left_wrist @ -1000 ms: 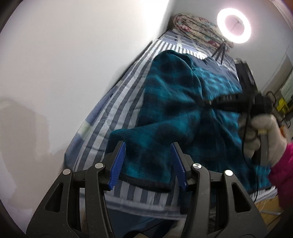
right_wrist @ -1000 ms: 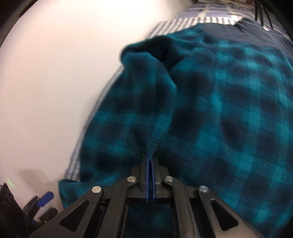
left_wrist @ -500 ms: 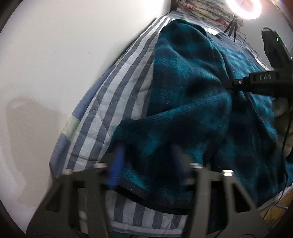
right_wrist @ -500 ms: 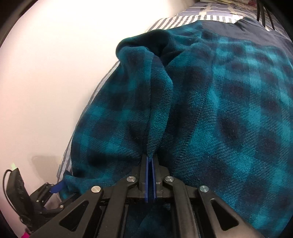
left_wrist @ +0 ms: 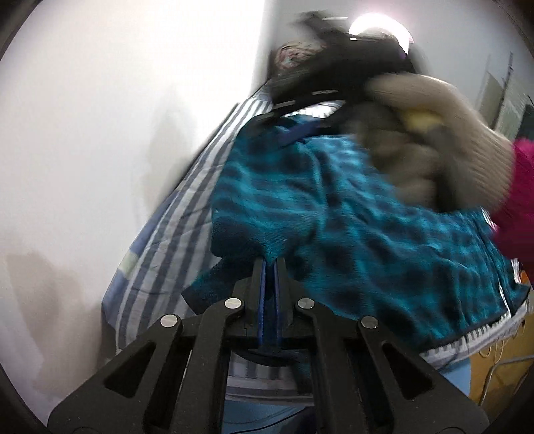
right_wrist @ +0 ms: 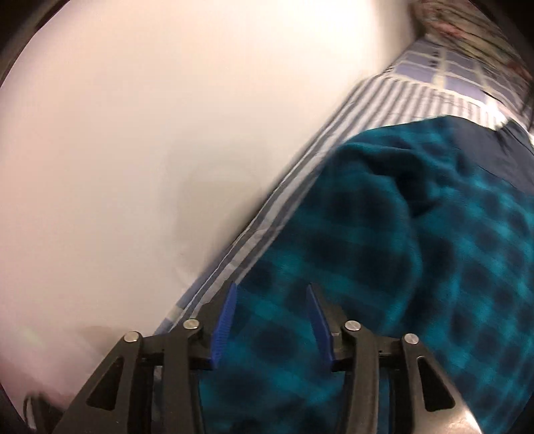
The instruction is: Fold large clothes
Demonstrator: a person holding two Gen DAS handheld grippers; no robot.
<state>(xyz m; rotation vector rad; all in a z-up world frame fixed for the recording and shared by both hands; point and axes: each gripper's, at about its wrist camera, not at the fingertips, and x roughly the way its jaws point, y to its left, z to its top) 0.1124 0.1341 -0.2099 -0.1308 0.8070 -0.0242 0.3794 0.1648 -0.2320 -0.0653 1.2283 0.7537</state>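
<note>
A teal and black plaid fleece garment point(left_wrist: 350, 233) lies spread on the striped bed point(left_wrist: 173, 233). My left gripper point(left_wrist: 268, 263) is shut on a raised fold at the garment's near edge, and the fabric peaks up into its blue pads. In the right wrist view my right gripper point(right_wrist: 272, 288) hovers above the garment point(right_wrist: 434, 267) with its jaws opening and nothing pinched between them. In the left wrist view a gloved hand point(left_wrist: 434, 143) carries that right gripper point(left_wrist: 333, 76), blurred, above the far part of the garment.
A white wall point(left_wrist: 116, 133) runs along the left side of the bed. A floral bundle point(left_wrist: 297, 55) and a ring light point(left_wrist: 380, 23) stand at the far end. The striped sheet point(right_wrist: 400, 93) shows beyond the garment. The floor point(left_wrist: 494, 360) is at lower right.
My left gripper closed from wide open onto the garment's near edge and lifted it. My right gripper let go of its fold, opened and swung up and away.
</note>
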